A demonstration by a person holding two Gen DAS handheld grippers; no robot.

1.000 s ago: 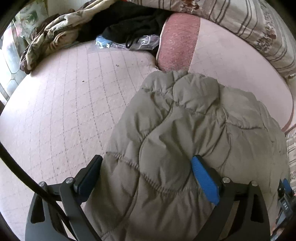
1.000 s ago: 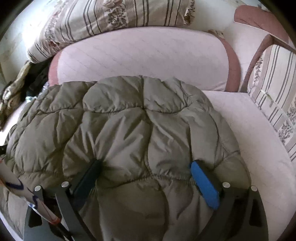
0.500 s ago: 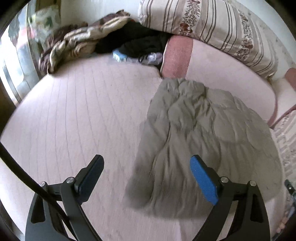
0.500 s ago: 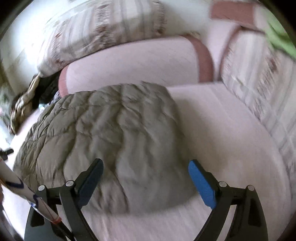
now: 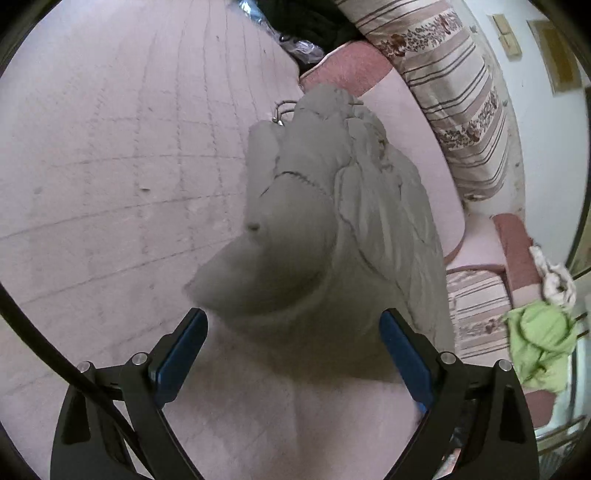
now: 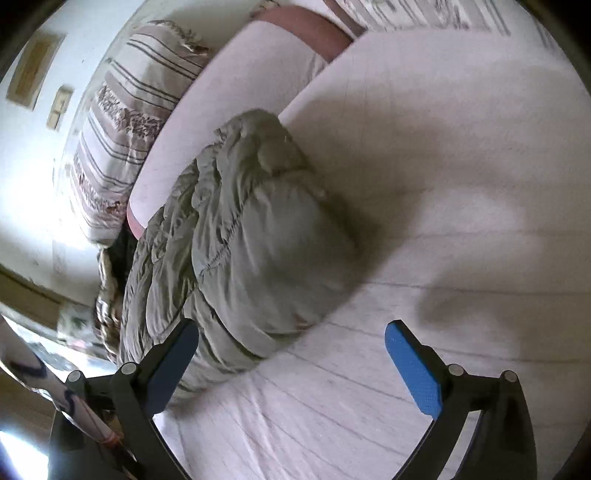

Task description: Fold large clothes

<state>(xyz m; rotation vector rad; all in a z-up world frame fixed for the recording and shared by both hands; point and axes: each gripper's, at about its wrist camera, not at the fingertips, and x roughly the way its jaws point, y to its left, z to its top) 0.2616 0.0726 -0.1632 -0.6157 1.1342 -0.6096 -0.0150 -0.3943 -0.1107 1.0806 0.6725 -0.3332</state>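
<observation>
A grey-green quilted puffer jacket (image 5: pixel 332 229) lies folded into a thick bundle on the pale pink mattress (image 5: pixel 110 184), close to the pink bolster. My left gripper (image 5: pixel 293 350) is open and hovers just short of the bundle's near edge, holding nothing. In the right wrist view the same jacket (image 6: pixel 251 240) lies left of centre. My right gripper (image 6: pixel 291 354) is open above the mattress (image 6: pixel 443 184); its left finger overlaps the bundle's near corner in the view, and nothing is between the pads.
A pink bolster (image 5: pixel 402 122) and a striped floral cushion (image 5: pixel 461 96) line the far side. Dark clothes and a plastic bag (image 5: pixel 306 33) lie at the top. A light green cloth (image 5: pixel 539 343) sits at the right on a striped seat.
Both grippers have drawn back from the jacket and tilted; a second ago their fingers were pressed down on it. The bundle lies free on the mattress.
</observation>
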